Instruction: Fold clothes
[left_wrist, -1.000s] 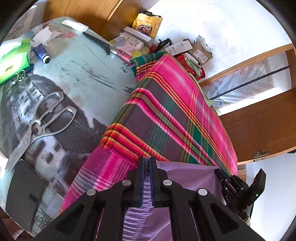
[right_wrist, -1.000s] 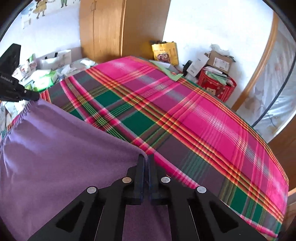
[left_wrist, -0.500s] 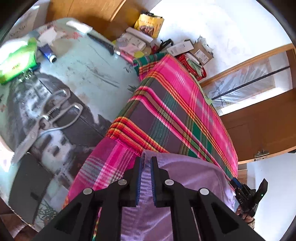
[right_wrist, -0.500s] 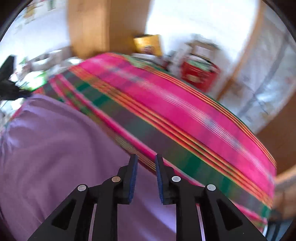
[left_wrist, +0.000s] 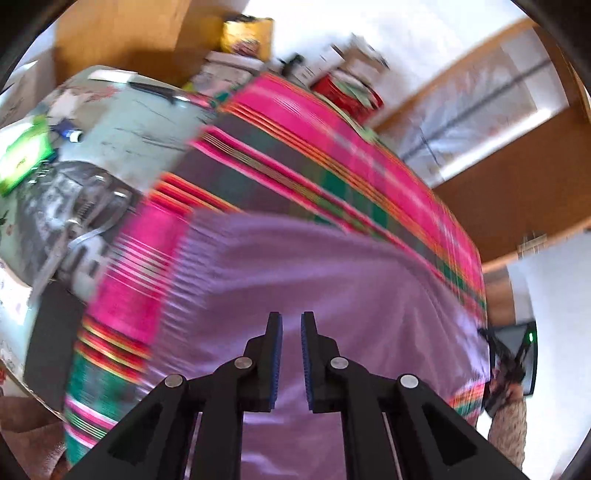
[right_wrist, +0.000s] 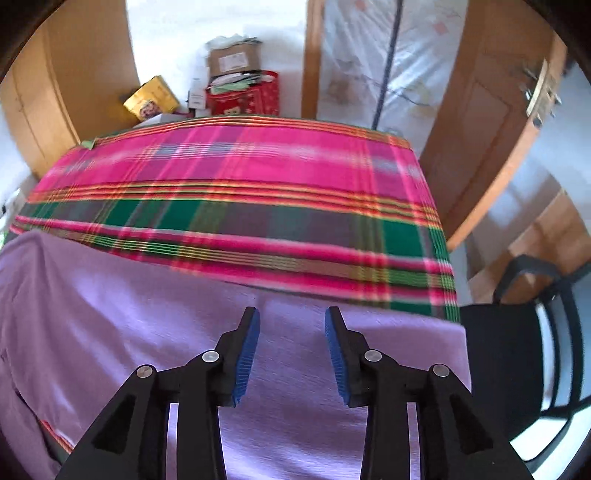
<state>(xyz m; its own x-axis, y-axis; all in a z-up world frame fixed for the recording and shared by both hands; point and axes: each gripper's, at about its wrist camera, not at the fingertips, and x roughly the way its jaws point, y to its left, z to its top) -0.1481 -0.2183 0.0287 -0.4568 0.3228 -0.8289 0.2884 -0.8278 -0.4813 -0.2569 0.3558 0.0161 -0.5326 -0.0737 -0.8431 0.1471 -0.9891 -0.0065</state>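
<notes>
A purple cloth (left_wrist: 332, 280) with a fringed left edge lies spread on a pink, green and orange plaid cloth (left_wrist: 332, 162) that covers the table. In the left wrist view my left gripper (left_wrist: 291, 321) hovers over the purple cloth with a narrow gap between its blue pads and nothing held. In the right wrist view my right gripper (right_wrist: 292, 317) stands wide open above the purple cloth (right_wrist: 147, 317), near its far edge where it meets the plaid cloth (right_wrist: 236, 177). The other gripper (left_wrist: 513, 358) shows at the cloth's right corner in the left wrist view.
Left of the plaid cloth the printed table top (left_wrist: 140, 122) carries metal shears (left_wrist: 85, 218), a green packet (left_wrist: 22, 158) and a knife (left_wrist: 155, 88). Boxes and a red basket (right_wrist: 240, 96) stand by the far wall. A black chair (right_wrist: 517, 339) stands at the right.
Both grippers have let go of the purple cloth and opened, the right one wider. They have pulled back, and the cloth now lies flat on the plaid cloth.
</notes>
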